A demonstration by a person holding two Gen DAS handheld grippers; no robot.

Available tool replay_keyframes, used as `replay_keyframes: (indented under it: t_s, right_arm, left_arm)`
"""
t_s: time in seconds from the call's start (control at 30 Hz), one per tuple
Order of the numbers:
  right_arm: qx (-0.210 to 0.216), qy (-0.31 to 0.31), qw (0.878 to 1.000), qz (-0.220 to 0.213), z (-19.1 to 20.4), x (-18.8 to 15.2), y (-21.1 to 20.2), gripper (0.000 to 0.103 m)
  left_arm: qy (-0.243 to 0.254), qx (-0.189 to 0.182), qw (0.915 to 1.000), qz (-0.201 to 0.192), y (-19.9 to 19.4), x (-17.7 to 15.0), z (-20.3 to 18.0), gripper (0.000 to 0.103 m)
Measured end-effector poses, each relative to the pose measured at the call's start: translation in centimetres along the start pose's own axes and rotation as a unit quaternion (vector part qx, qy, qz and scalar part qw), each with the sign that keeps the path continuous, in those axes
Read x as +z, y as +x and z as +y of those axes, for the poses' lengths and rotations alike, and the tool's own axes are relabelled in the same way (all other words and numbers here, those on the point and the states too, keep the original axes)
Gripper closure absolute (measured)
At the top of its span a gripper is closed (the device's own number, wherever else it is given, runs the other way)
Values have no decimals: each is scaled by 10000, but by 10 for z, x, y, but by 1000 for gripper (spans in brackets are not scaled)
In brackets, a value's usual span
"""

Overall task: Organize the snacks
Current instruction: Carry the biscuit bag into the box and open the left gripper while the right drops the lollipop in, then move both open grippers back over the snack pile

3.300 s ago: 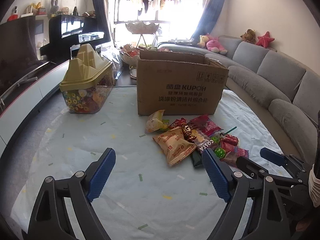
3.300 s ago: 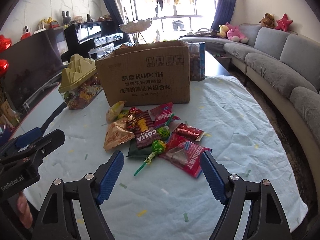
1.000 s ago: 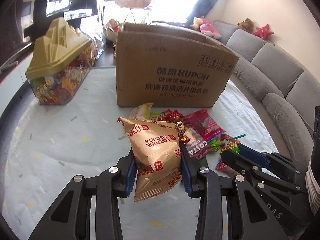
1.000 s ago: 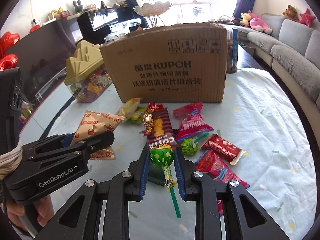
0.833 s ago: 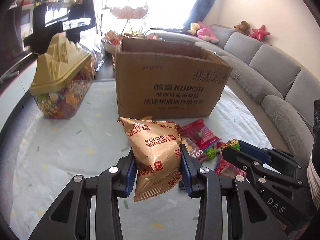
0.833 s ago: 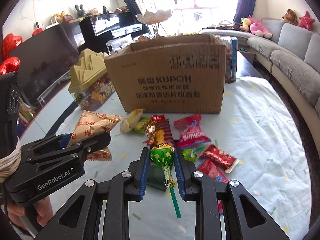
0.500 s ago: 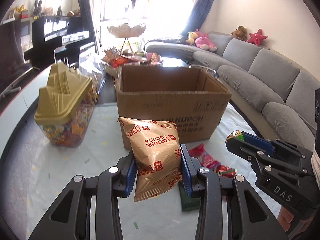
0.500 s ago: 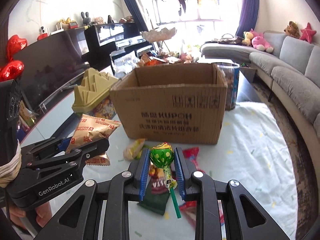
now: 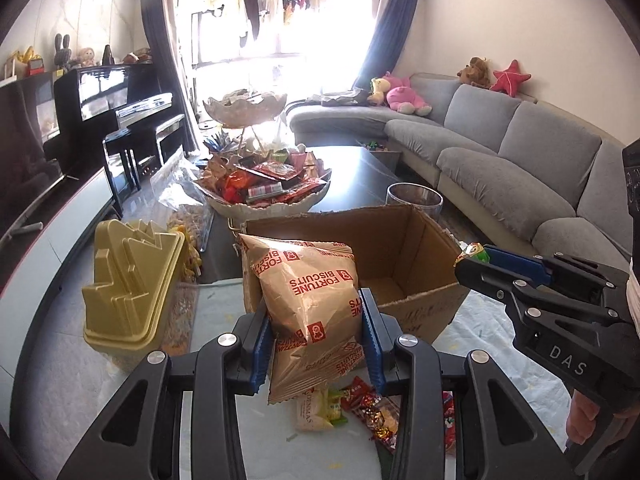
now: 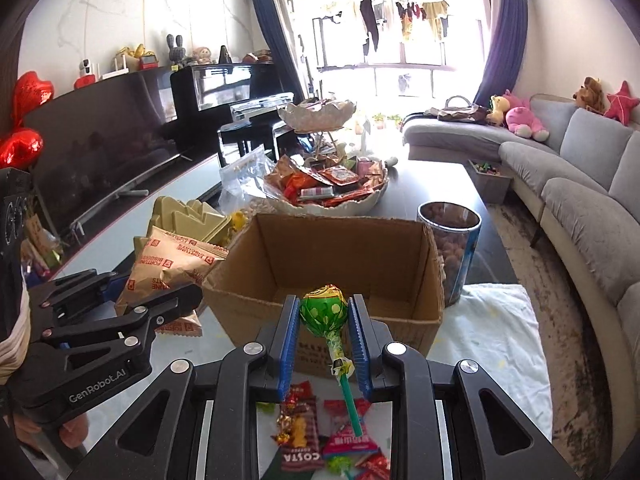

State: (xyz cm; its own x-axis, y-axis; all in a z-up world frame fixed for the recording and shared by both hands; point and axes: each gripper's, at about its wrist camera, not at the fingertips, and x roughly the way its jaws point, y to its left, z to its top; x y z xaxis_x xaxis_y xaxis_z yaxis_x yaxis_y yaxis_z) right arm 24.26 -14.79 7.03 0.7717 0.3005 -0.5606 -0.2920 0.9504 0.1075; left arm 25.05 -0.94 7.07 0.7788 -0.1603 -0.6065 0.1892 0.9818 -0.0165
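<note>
Left wrist view: living rm, table w/ pale cloth (image 9: 492,344), grey sofa (image 9: 520,148) behind.
Cardboard box (image 9: 400,264) = landmark, open-topped. Left gripper (image 9: 316,344) clenched on tan biscuit bag (image 9: 312,304), just before box's near wall. Right gripper (image 10: 323,332) clamps green lollipop (image 10: 323,312) at box's front edge. Loose snacks (image 10: 316,440) on cloth below.

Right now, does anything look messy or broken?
Yes. Loose snack packets lie scattered on the table in front of the cardboard box, which looks empty inside. The box's top edges look ragged. The biscuit bag and lollipop are held, not spilled.
</note>
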Motion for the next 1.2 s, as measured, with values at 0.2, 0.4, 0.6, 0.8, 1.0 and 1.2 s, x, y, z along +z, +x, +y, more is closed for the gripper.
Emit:
replay_keyframes:
  t_s: [0.2,0.4,0.6,0.8,1.0,1.2]
  right_arm:
    - [-23,40,9998,195,-10,29,25,77]
    - [-55,111,9990,438,-19,41,55,77]
    - [-72,146,9982,580,-28,45,77,77]
    - [-432,245,9978,439,-36,44,77,54]
    - [-538,75,9982,247,-30,35,54,50]
    - [-433,-85,9990,103,-20,21,22,47]
  left_arm:
    - [-119,-80,9997,198,29,25,8,64]
    - [-46,-47,9988,478,64,33,10,64]
    - [14,159,9981,600,85,38,6,53]
    - [-143,394,9981,451,73,34,14,31]
    - [37,380,9990,251,44,20,4,24]
    - [138,316,9993,116,12,4,-8,20]
